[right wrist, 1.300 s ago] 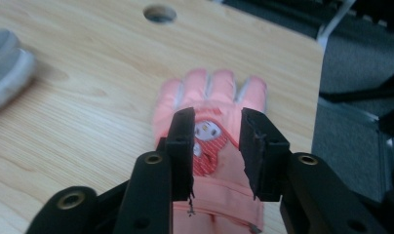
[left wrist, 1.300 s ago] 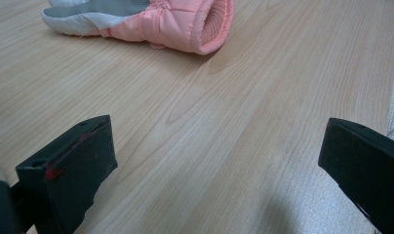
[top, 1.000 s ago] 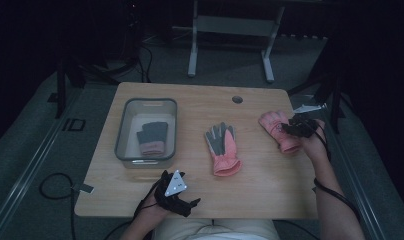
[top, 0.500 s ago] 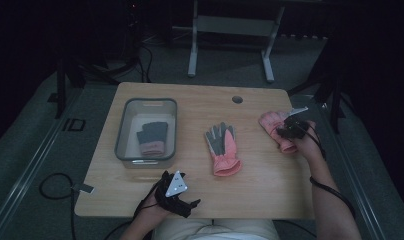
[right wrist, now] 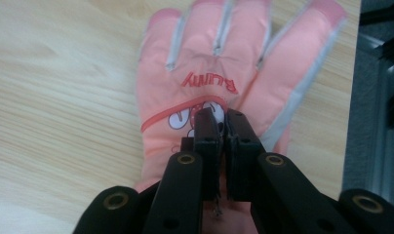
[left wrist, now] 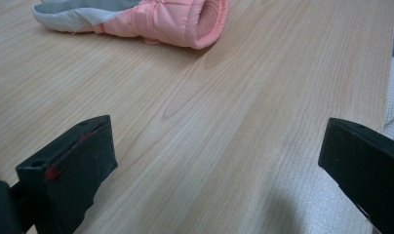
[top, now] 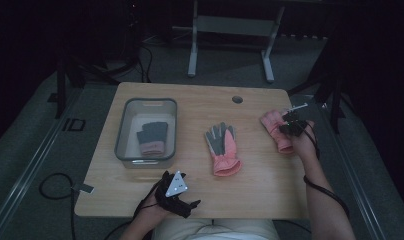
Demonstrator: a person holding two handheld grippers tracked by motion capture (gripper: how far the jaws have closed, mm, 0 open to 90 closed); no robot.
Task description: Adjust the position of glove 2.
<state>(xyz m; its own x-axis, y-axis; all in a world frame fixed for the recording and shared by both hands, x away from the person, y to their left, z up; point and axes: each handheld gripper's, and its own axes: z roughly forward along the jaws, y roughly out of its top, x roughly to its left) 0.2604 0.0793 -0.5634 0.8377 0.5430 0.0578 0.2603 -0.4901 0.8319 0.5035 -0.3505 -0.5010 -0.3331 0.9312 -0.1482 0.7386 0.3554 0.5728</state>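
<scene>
Table: my wooden table (top: 190, 100) sits in a dark room.
Right gripper (right wrist: 223, 119): I have just closed its jaws, pinching the pink glove (right wrist: 224, 63) at the right edge.
Left gripper (top: 175, 192): I hold it at the near edge, jaws wide apart, empty.
Bin (top: 124, 131): left side.

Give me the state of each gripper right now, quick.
Left gripper: open, jaws wide apart, holding nothing, over the table.
Right gripper: jaws have just been closing, now shut on the pink glove.
</scene>
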